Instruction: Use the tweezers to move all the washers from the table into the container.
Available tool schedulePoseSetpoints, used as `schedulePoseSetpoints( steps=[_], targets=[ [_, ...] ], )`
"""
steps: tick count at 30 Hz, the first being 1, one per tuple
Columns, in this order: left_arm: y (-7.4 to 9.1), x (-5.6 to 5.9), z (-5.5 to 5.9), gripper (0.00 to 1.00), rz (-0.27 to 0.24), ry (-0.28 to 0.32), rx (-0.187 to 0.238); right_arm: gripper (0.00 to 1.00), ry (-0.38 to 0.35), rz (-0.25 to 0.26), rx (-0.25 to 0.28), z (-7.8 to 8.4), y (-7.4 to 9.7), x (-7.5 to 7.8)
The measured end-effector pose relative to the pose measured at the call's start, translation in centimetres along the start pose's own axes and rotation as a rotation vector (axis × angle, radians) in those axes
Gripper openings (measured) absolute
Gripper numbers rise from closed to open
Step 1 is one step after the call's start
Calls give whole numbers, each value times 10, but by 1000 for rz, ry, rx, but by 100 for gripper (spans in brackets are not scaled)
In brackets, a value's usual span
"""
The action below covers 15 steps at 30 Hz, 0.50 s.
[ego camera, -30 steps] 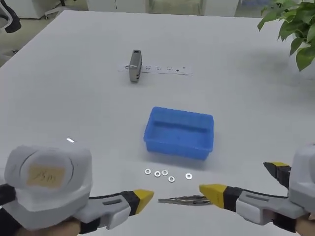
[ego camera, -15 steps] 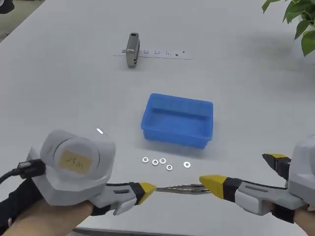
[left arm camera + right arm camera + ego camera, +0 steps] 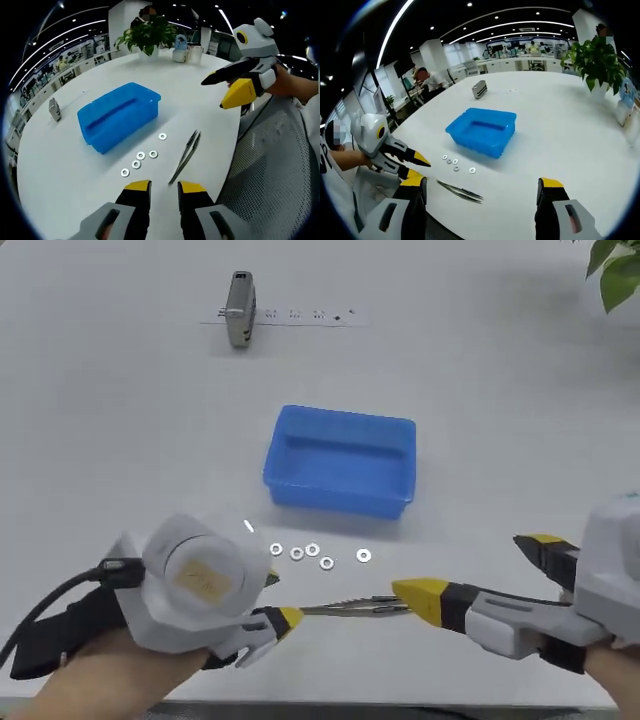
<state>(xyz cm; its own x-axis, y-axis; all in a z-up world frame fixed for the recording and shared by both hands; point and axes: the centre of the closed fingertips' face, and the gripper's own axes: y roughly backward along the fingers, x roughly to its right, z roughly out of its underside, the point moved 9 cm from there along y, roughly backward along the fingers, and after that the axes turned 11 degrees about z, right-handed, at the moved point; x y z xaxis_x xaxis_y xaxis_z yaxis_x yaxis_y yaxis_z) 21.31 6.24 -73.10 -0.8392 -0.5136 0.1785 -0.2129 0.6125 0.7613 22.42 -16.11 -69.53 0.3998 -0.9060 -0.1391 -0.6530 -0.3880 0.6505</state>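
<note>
Slim metal tweezers [image 3: 352, 609] lie flat near the table's front edge. Several small silver washers [image 3: 312, 553] sit in a loose row on the table just beyond them, one washer [image 3: 363, 556] a little apart to the right. The blue plastic container [image 3: 340, 460] stands behind the washers and looks empty. My left gripper [image 3: 279, 599] is open at the tweezers' left end, holding nothing; its own view has the tweezers [image 3: 185, 154] just ahead of the left gripper [image 3: 164, 189]. My right gripper [image 3: 475, 568] is wide open at the tweezers' right end, and the tweezers [image 3: 461, 191] lie low between its jaws.
A grey metal block [image 3: 240, 308] and a white marked strip [image 3: 300, 315] lie far back on the table. A potted plant [image 3: 620, 270] stands at the far right. The table's front edge [image 3: 400, 706] runs close under both grippers.
The head camera has tilted down and nearer. My left gripper has rolled and its tip has closed in on the tweezers' left end. The right gripper stays by the right end.
</note>
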Motion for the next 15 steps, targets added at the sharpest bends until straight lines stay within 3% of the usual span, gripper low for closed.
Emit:
schedulePoseSetpoints(
  steps=[5, 11, 15],
  targets=[
    [-13, 0, -2, 12, 35, -33, -21, 90, 1, -5, -16, 4, -2, 1],
    [-26, -1, 2, 9, 74, -81, -77, 90, 9, -13, -29, 7, -4, 2],
    [-29, 0, 2, 7, 71, -123, -89, 89, 12, -22, -29, 7, -6, 0]
  ],
)
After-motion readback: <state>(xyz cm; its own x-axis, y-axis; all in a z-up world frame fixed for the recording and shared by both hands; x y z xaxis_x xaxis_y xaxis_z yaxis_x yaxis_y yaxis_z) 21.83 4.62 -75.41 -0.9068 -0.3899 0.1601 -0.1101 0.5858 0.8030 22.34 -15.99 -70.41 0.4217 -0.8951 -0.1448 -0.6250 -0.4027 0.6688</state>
